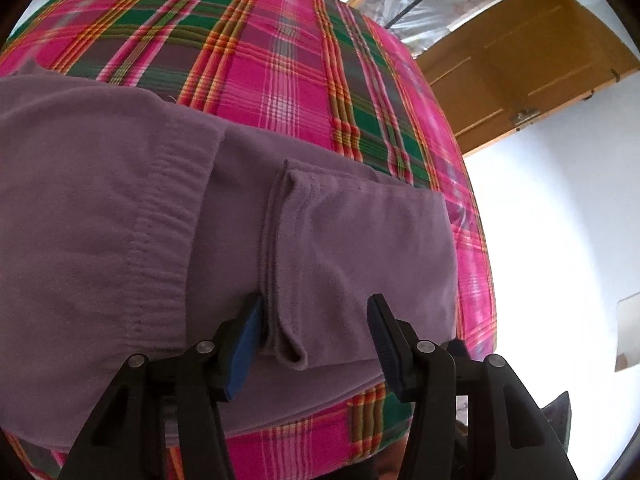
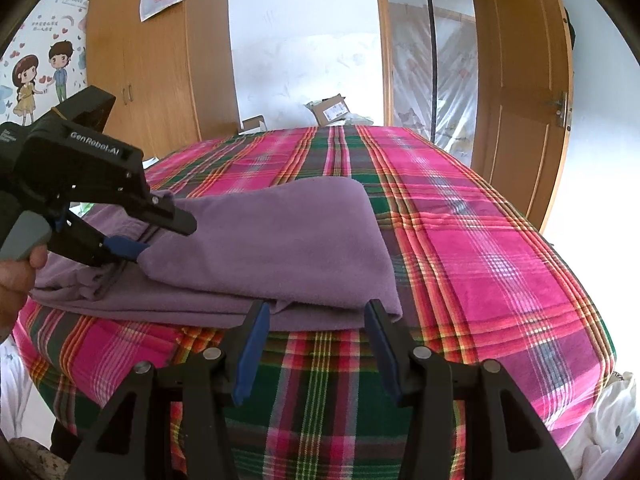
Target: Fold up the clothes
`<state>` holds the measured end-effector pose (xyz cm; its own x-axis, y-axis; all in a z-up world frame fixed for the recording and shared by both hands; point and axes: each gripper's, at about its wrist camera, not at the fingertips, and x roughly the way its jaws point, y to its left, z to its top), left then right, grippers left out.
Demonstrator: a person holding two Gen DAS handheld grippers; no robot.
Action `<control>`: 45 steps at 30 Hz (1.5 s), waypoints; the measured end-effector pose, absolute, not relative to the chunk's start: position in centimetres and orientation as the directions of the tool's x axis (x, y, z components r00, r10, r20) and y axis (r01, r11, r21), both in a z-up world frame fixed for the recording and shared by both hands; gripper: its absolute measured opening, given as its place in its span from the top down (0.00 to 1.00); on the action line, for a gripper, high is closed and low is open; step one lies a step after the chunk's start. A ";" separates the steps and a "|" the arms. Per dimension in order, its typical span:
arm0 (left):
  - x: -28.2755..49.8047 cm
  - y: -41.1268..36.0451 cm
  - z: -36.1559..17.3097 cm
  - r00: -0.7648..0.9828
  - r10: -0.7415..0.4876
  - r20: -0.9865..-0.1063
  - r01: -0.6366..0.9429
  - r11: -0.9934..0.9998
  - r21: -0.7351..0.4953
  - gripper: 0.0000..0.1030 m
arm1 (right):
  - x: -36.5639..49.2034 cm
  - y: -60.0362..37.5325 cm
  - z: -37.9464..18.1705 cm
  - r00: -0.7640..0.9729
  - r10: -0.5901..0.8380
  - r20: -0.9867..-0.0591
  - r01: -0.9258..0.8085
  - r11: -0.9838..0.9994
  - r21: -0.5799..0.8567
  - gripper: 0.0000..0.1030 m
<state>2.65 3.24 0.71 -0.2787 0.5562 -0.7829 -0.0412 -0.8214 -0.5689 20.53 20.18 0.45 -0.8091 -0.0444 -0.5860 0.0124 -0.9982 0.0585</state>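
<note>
A purple fleece garment (image 1: 340,240) lies folded in layers on a pink and green plaid bed (image 1: 280,72). My left gripper (image 1: 316,320) is open just above it, and a doubled hem ridge runs between its fingers, close to the left blue pad. In the right wrist view the garment (image 2: 280,232) has its top layer folded over, and the left gripper (image 2: 164,236) straddles that layer's left edge, one finger above and one below. My right gripper (image 2: 316,316) is open at the garment's near edge, holding nothing.
The bed (image 2: 480,240) drops off at the near and right sides. A wooden wardrobe (image 2: 152,72), a wooden door (image 2: 520,100) and cardboard boxes (image 2: 332,110) stand beyond it. A person's hand (image 2: 16,280) holds the left gripper's handle. White floor (image 1: 560,240) lies to the right.
</note>
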 end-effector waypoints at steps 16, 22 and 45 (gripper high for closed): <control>2.2 2.8 0.1 -0.262 0.725 -0.637 -0.019 -0.664 -0.748 0.84 | 21.1 20.6 0.7 -0.821 -0.030 -0.570 -0.008 -0.998 0.064 0.52; 2.1 3.4 3.1 -0.311 0.772 -0.554 -0.099 -0.606 -0.789 0.87 | 21.9 20.5 1.5 -0.848 -0.017 -0.530 -0.016 -0.998 0.058 0.52; 1.1 11.7 10.7 -0.222 0.876 -0.428 -0.342 -0.481 -0.807 0.87 | 15.3 15.1 1.2 -0.828 -0.133 -0.545 0.090 -0.990 0.106 0.52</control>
